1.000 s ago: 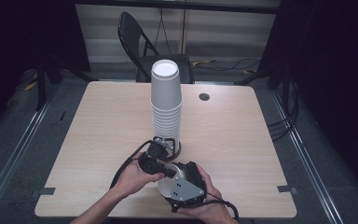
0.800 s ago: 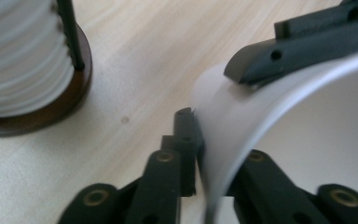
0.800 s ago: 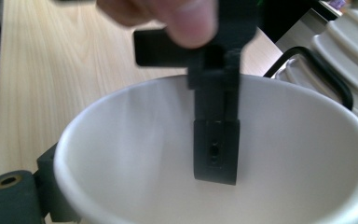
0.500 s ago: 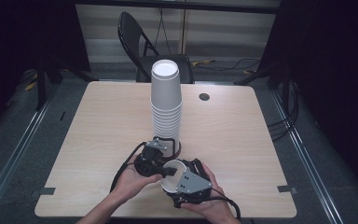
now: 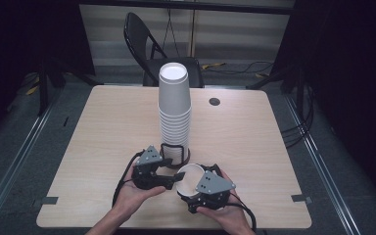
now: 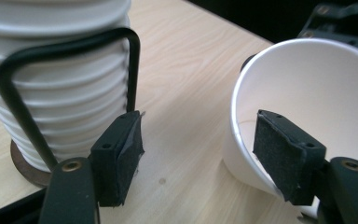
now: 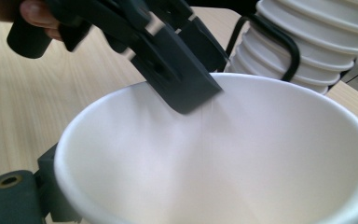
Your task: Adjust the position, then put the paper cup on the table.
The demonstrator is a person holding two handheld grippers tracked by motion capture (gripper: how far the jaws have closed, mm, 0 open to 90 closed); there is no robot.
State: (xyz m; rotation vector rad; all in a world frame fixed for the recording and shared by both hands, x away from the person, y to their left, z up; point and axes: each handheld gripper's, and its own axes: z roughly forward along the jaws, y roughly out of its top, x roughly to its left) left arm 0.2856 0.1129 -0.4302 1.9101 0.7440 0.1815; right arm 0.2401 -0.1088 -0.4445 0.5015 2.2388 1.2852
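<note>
Cup (image 5: pixel 190 178) in right hand-held gripper (image 5: pixel 196 193), left hand-held gripper (image 5: pixel 172 179) parted at rim

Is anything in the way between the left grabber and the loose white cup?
No. The left gripper has just opened its fingers, with one finger already inside the cup and the rim in the gap. The cup stack in its wire holder stands off to the side.

Left gripper (image 5: pixel 169 181) fingers just spread wide apart, right gripper (image 5: pixel 196 188) low beside it.
</note>
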